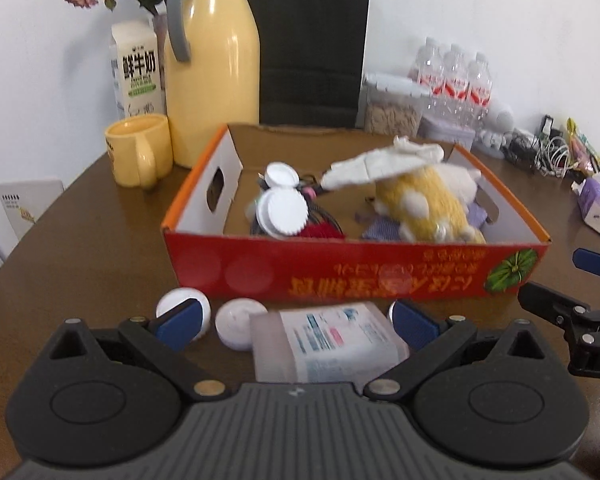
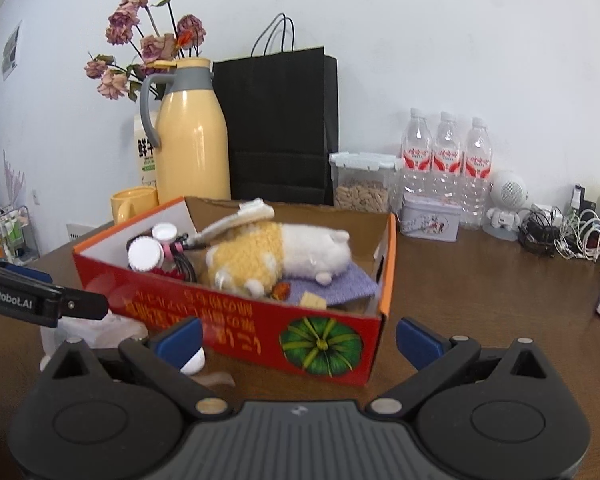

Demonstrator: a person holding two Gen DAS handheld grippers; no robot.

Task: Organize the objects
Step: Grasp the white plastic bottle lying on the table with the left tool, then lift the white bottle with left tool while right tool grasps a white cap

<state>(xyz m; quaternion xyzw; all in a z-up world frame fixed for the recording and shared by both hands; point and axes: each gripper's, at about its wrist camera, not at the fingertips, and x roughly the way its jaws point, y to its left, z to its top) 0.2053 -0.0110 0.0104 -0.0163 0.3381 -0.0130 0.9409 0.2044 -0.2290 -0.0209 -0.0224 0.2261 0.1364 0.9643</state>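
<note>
Just before the red box [image 1: 356, 268], two white round lids [image 1: 172, 304] sit left of a wipes pack [image 1: 328, 340]. The left gripper [image 1: 296, 320] gapes over the pack — possibly grazing a lid. The right gripper [image 2: 300, 338] is spread, empty.

Red box [image 2: 228, 320] with green pumpkin print [image 2: 320, 346]; yellow-white plush [image 2: 284, 256].

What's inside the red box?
In the red box: a yellow-and-white plush toy on purple cloth, white-capped jars, dark cords, a whitish cloth on top. Anything beneath them is hidden.
</note>
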